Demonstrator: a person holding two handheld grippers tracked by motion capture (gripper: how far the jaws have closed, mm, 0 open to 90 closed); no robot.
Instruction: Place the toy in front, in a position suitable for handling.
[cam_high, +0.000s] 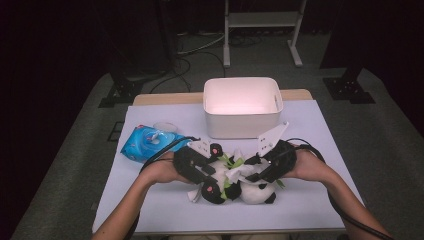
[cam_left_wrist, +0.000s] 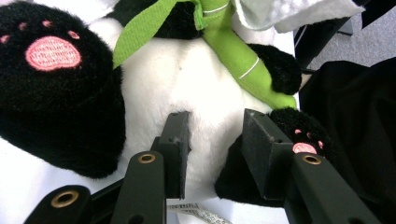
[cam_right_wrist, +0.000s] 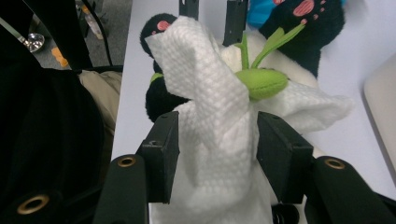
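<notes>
On the pale lavender table (cam_high: 165, 210), largest first:
- white plastic bin (cam_high: 243, 106), standing empty behind the work;
- black-and-white plush panda (cam_high: 240, 186), lying mid-table, pinned at the belly by the left gripper (cam_left_wrist: 214, 135), apparently to steady it;
- white textured wipe (cam_right_wrist: 210, 121), between the right gripper (cam_right_wrist: 215, 154)'s parted jaws, seemingly released.

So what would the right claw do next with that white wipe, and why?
Probably close again on the white wipe and rub the panda toy's belly. The right gripper has its jaws apart with the wipe loose between them, while the left gripper pinches the panda steady on the table.
</notes>
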